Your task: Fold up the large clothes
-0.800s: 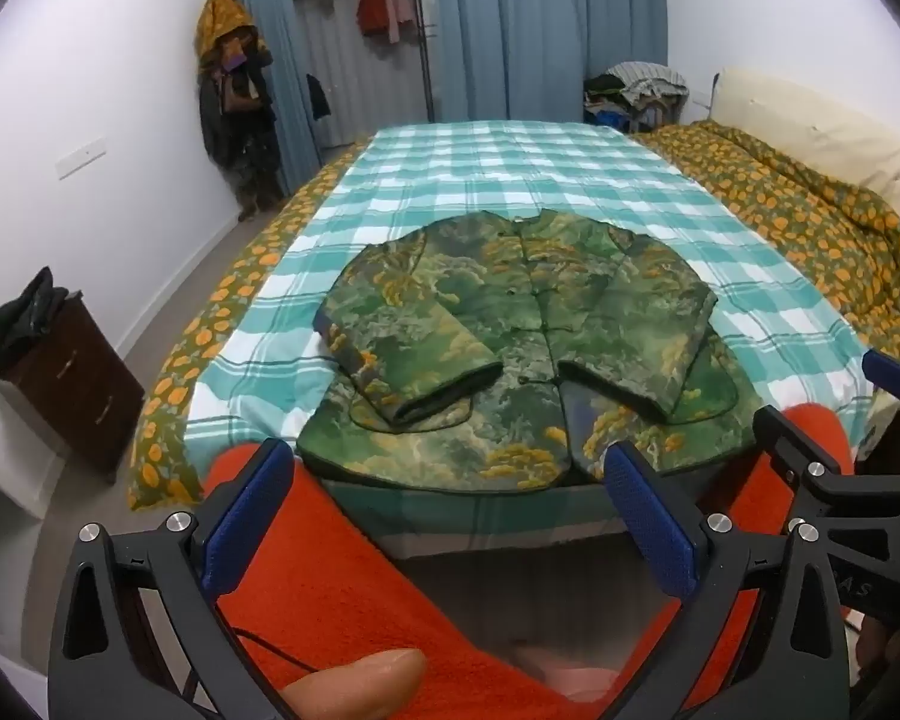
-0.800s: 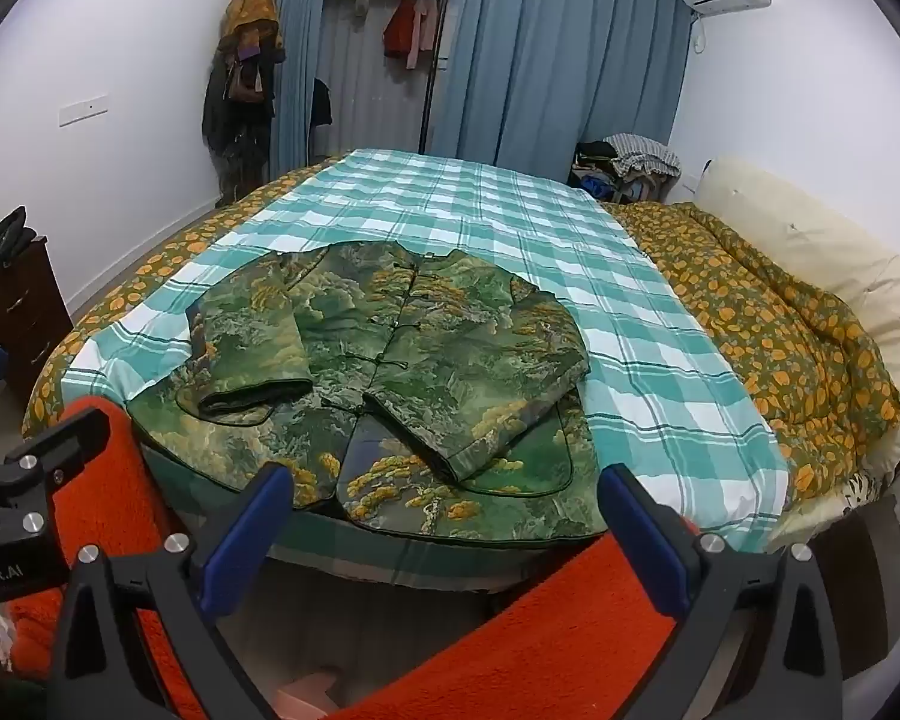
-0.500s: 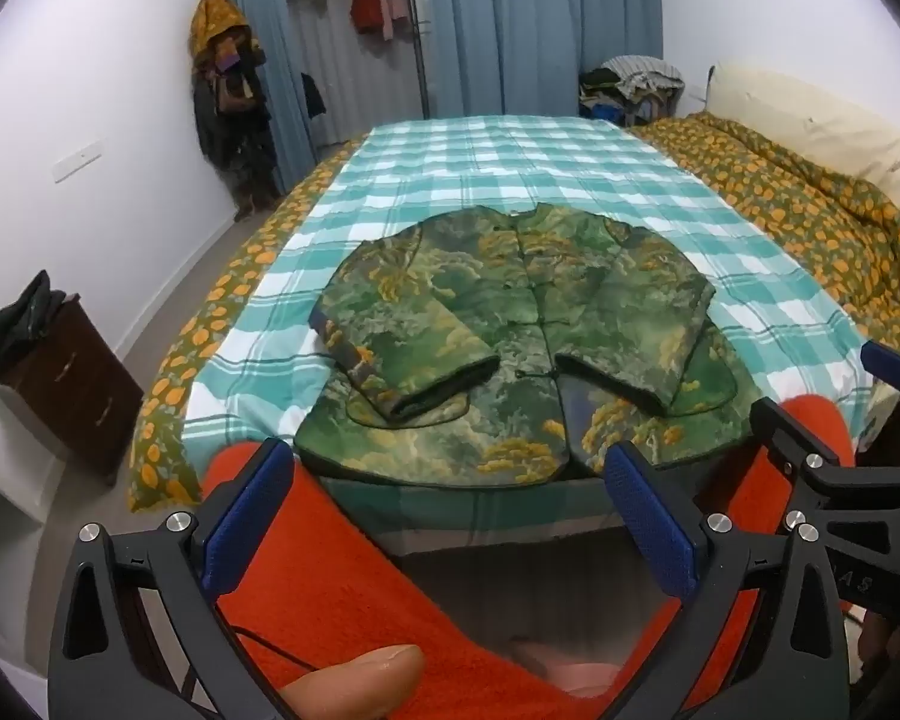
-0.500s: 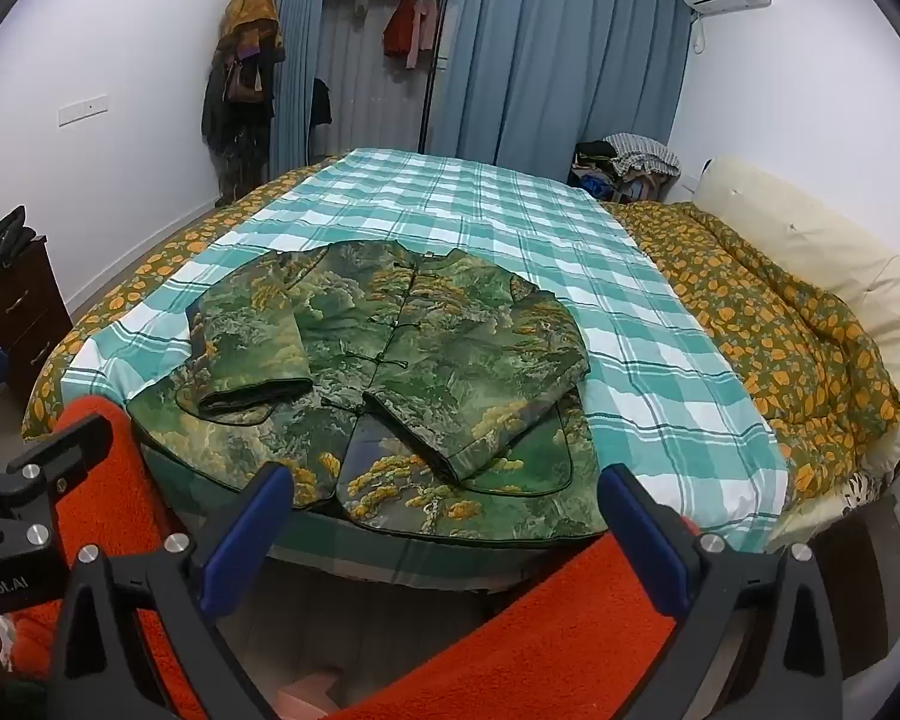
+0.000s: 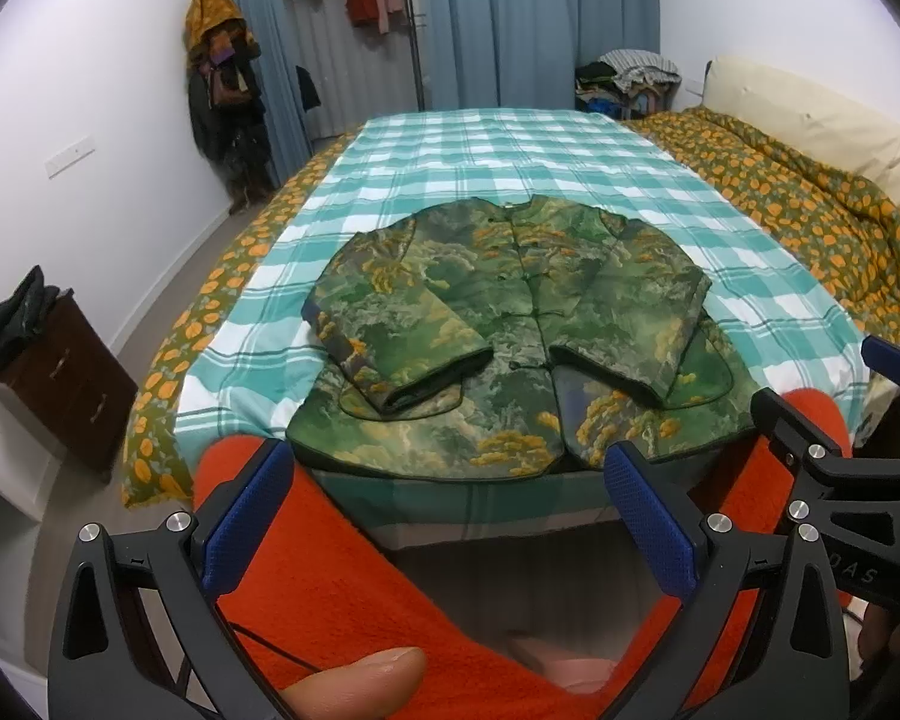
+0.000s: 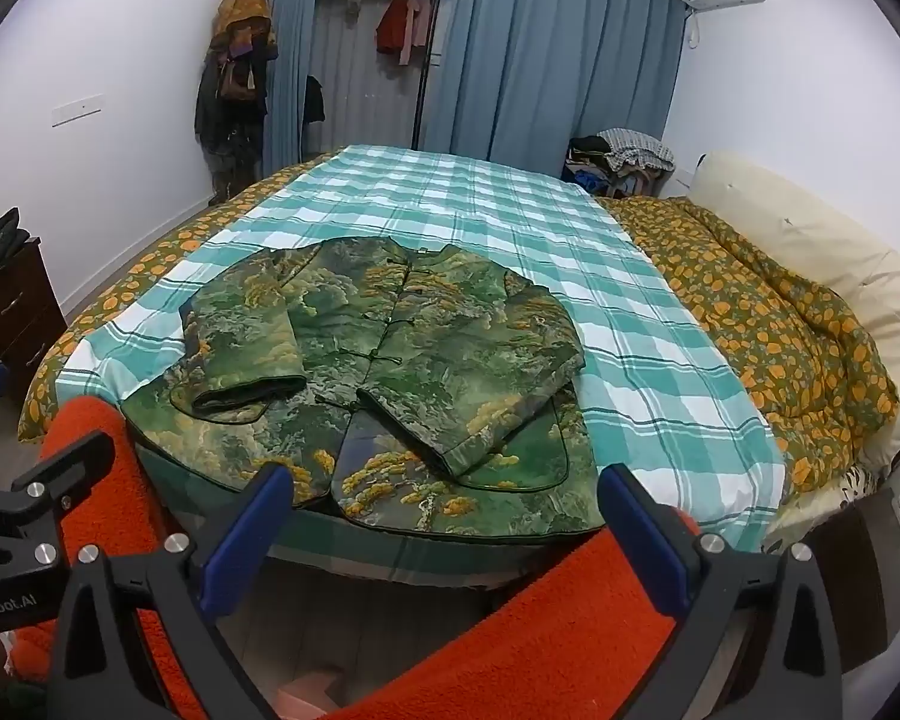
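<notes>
Jacket (image 5: 510, 324) lies flat on checked sheet (image 5: 498, 150) at bed's near edge, long axis near-to-far: collar far, hem near, both sleeves folded across front. Left gripper (image 5: 444, 516) & right gripper (image 6: 438, 531) both released, jaws wide apart, hovering near hem w/o touching.

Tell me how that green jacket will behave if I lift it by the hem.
The jacket looks padded, so it would probably bend in soft, thick folds rather than hang limp. The folded-in sleeves lie loose and would likely slide open. The hem already overhangs the bed edge, so tugging may drag it off.
</notes>
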Motion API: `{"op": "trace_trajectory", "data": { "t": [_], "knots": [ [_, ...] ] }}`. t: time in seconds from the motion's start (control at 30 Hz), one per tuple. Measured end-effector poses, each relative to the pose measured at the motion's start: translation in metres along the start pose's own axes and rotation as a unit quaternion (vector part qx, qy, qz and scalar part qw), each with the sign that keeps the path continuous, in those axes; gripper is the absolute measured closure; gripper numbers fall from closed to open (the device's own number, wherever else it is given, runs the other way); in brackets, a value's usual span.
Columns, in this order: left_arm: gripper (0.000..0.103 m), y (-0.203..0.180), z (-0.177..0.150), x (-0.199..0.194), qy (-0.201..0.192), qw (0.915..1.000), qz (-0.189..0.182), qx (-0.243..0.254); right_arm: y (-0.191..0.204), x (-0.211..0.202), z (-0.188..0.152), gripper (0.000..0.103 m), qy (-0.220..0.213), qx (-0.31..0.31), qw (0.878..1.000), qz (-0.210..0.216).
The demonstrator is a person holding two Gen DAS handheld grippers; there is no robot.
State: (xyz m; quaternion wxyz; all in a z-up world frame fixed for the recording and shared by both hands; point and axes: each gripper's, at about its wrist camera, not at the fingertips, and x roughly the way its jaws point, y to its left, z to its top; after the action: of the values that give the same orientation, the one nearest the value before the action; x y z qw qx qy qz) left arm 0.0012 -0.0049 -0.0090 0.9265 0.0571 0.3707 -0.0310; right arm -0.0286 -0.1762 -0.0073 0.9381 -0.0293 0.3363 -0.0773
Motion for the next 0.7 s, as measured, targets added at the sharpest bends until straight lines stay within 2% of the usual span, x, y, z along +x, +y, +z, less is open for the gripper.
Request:
{"op": "trace_trajectory", "data": {
  "t": [0.7],
  "knots": [
    [0.0,-0.0033,0.0031,-0.0041,-0.006,1.0,-0.003,-0.002,0.0001,0.0005,-0.0017,0.0,0.002,0.004,1.0,0.004]
  ]
}}
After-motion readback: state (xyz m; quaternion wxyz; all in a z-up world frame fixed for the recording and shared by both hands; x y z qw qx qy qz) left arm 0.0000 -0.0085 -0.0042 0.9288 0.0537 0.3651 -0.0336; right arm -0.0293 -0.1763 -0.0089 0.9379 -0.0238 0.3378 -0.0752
